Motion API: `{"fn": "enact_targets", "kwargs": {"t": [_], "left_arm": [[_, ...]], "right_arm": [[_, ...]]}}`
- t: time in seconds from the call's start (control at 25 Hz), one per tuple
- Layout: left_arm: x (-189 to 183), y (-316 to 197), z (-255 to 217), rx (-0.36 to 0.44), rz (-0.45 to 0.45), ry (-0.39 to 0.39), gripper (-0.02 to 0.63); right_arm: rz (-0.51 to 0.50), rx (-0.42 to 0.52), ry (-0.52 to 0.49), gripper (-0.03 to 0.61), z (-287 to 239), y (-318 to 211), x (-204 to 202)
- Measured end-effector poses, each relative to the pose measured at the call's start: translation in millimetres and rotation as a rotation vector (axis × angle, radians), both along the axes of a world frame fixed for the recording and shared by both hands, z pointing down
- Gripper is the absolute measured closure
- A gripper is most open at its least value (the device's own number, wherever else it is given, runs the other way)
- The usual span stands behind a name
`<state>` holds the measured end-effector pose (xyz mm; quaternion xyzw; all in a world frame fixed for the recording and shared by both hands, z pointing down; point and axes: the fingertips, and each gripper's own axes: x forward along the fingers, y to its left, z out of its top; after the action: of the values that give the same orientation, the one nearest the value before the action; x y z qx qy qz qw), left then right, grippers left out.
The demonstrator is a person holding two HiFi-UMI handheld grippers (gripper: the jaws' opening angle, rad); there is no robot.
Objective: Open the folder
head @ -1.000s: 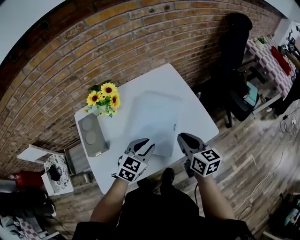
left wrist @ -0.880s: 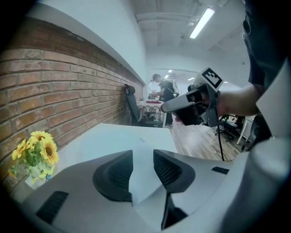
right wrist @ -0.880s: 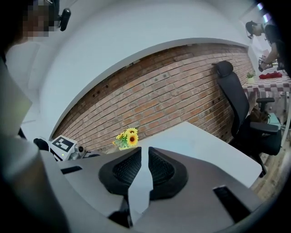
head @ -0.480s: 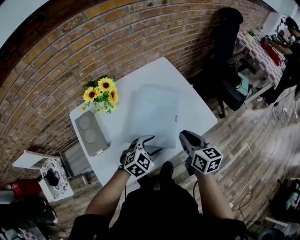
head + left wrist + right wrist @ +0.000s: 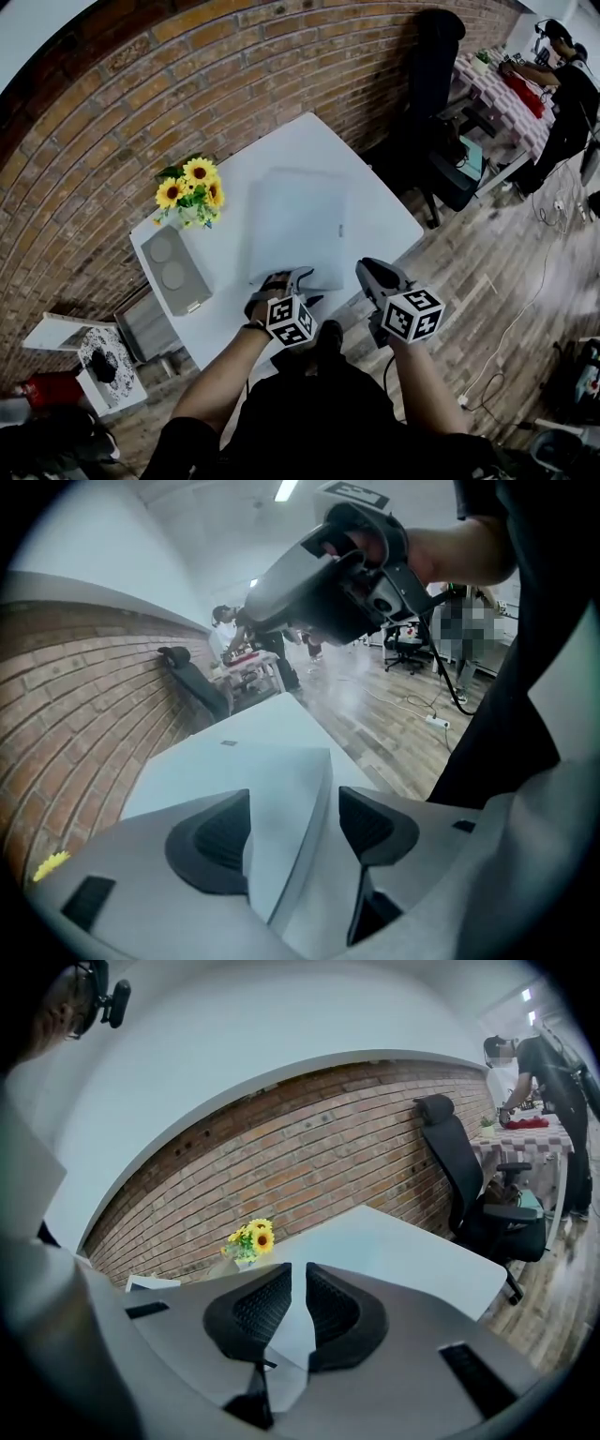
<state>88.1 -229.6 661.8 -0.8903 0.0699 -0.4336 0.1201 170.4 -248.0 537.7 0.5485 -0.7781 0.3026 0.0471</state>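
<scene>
A pale translucent folder (image 5: 295,225) lies flat and closed on the white table (image 5: 375,202). My left gripper (image 5: 289,277) is low at the folder's near edge. Its jaws have just been opening. In the left gripper view they stand wide apart (image 5: 291,808), with the folder's near corner (image 5: 272,780) between them, and the pads do not press on it. My right gripper (image 5: 368,270) hovers over the table's near right edge, to the right of the folder. In the right gripper view its jaws (image 5: 298,1277) stand almost together with nothing between them.
A vase of sunflowers (image 5: 190,192) and a grey box with two round dents (image 5: 173,270) stand at the table's left. A brick wall runs behind. A black office chair (image 5: 436,66) is at the far right, and a person (image 5: 567,84) stands beyond it.
My left gripper has dropped toward the folder's near edge, rolled at the wrist, and its jaws have spread wide. The right gripper has shifted only slightly.
</scene>
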Motion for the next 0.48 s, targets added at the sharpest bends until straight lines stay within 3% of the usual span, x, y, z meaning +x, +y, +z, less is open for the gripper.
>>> {"fn": "enact_targets", "kwargs": {"t": [0.32,0.48], "left_arm": [[7.7,-5.0,14.9,0.016,0.057,-0.084,0.316],[8.5,-5.8,12.2,0.013,0.074,-0.095,0.412]], "right_arm": [[-0.012,-0.016,-0.001,0.515,6.4,3.3,-1.3],[-0.027,-0.022,0.004,0.515,6.6,1.4,-2.9]]}}
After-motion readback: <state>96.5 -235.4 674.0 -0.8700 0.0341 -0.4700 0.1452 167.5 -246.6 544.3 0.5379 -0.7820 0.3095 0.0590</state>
